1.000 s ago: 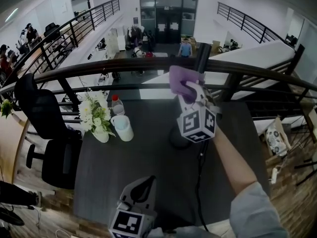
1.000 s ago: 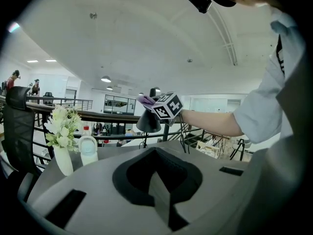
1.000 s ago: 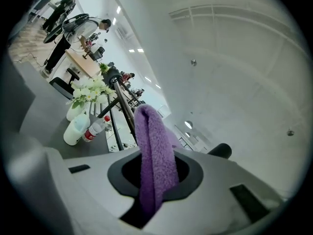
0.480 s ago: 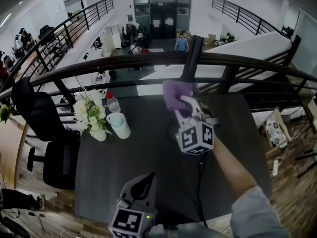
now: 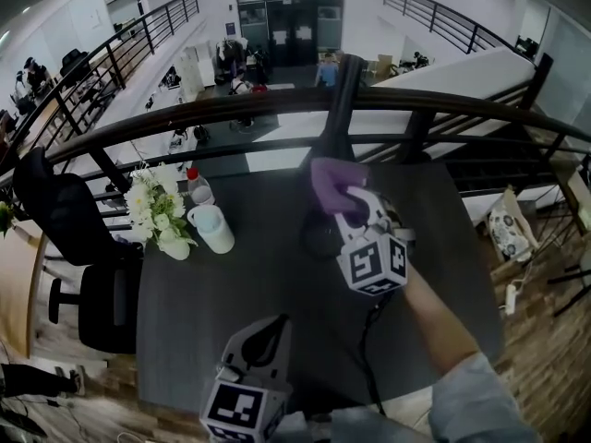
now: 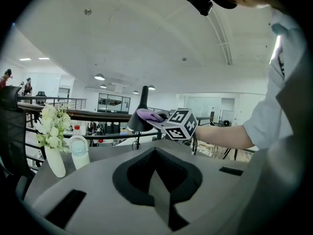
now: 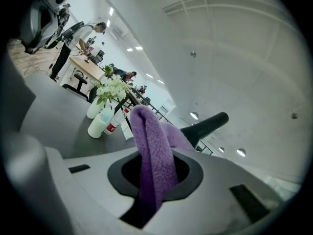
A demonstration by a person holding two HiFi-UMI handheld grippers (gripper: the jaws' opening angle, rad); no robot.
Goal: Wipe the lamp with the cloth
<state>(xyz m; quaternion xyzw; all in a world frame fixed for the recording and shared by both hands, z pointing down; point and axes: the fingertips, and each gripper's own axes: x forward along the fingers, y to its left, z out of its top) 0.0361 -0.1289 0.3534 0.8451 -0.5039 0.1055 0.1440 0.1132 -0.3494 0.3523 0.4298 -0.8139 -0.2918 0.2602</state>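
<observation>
Two grippers, one busy: the right gripper's [image 5: 345,197] jaws pinch the purple cloth [image 5: 330,182] against the black lamp [image 5: 338,109] on the counter [image 5: 231,293]. The left gripper [image 5: 270,338] hangs back, jaws closed, empty. Mid-wipe, I'd judge; next, drag the cloth across the shade.

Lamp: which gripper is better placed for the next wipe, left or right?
Right. The right gripper holds the purple cloth at the lamp; the left gripper is shut, empty, away from it.
</observation>
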